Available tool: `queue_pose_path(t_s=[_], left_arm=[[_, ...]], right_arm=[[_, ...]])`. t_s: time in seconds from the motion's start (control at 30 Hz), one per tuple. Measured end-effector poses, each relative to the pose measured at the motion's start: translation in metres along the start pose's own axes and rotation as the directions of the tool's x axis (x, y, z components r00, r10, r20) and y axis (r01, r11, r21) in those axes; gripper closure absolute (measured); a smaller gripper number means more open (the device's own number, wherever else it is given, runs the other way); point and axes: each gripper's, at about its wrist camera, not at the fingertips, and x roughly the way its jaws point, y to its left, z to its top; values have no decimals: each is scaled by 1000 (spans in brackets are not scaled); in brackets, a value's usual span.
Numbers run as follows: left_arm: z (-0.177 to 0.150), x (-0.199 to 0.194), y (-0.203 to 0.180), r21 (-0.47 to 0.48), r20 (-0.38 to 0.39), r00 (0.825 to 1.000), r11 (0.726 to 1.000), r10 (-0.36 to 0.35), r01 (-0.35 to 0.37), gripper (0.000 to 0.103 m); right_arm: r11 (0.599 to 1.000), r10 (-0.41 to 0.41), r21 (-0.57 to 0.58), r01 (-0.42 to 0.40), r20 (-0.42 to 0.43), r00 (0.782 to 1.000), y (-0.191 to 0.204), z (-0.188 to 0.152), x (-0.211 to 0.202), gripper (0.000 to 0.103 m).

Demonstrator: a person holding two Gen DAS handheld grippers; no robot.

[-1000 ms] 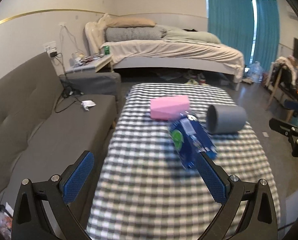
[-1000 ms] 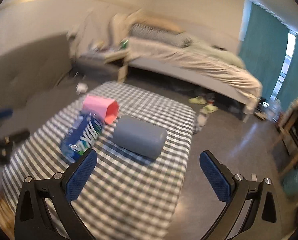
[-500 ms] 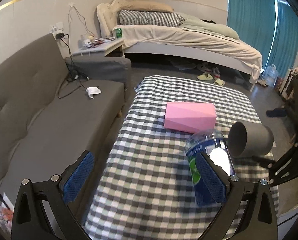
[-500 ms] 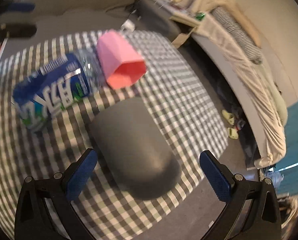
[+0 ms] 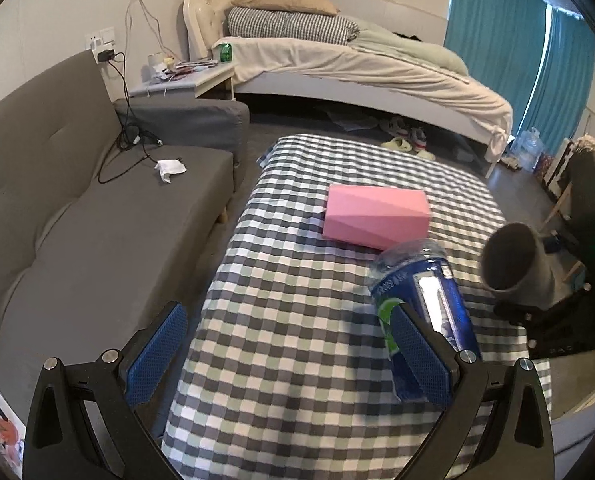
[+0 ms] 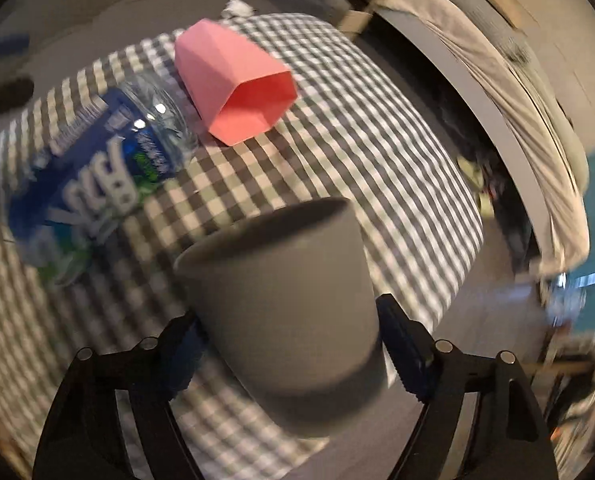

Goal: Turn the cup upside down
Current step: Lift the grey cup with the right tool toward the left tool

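On the table [image 5: 297,320], the bottle [image 5: 421,304] lies just in front of the box [image 5: 377,216]. The cup [image 5: 515,264] sits right of the bottle, between the right gripper's [image 6: 289,356] fingers. A sofa [image 5: 97,220] stands left of the table.

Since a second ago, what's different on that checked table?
The right gripper closed on the grey cup, which had lain on its side, and lifted it off the cloth, tilted. The pink cup and bottle still lie where they were; the left gripper stays open and empty.

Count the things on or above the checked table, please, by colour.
Grey: 1, the cup, held in the right gripper
Pink: 1, the faceted cup
Blue: 1, the water bottle
Total: 3
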Motion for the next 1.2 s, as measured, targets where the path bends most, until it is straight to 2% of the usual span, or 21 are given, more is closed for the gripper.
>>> queue_pose_path(t_s=[0.3, 0.43, 0.5, 0.57, 0.67, 0.73, 0.83, 0.93, 1.0, 1.07, 1.13, 1.2], left_arm=[[-23, -50, 8, -14, 59, 995, 996, -83, 84, 0], [-37, -66, 21, -23, 84, 989, 992, -124, 126, 0], [-45, -72, 28, -26, 95, 986, 990, -136, 139, 0], [-52, -77, 36, -35, 102, 985, 989, -142, 147, 0], [-62, -83, 46, -38, 104, 988, 992, -117, 122, 0], [-69, -86, 49, -35, 104, 991, 995, -90, 94, 0], [-80, -88, 55, -49, 86, 993, 995, -78, 83, 0], [-88, -89, 57, -61, 72, 995, 995, -68, 73, 0], [-90, -88, 55, -63, 62, 996, 996, -61, 65, 0], [-92, -86, 51, -53, 50, 997, 997, -53, 56, 0], [-94, -86, 46, -42, 44, 998, 998, -47, 49, 0], [-96, -86, 40, -32, 37, 999, 999, -39, 40, 0]], right_arm=[[971, 77, 222, -84, 38, 996, 59, -46, -81, 27], [946, 140, 295, -137, 10, 990, 101, -71, -104, 27], [927, 212, 319, -195, -20, 977, 126, -81, -111, 27], [894, 303, 360, -267, -47, 952, 148, -90, -105, 27], [846, 355, 441, -301, -42, 934, 164, -91, -89, 28], [829, 332, 479, -289, -6, 943, 165, -88, -85, 28], [778, 302, 567, -272, 43, 952, 150, -82, -73, 29], [710, 229, 664, -233, 96, 969, 135, -85, -60, 29], [635, 199, 736, -233, 135, 971, 127, -93, -51, 29], [592, 174, 769, -242, 171, 970, 124, -102, -50, 29], [591, 163, 763, -261, 204, 965, 125, -107, -52, 29], [627, 129, 733, -264, 236, 963, 130, -113, -62, 24]])
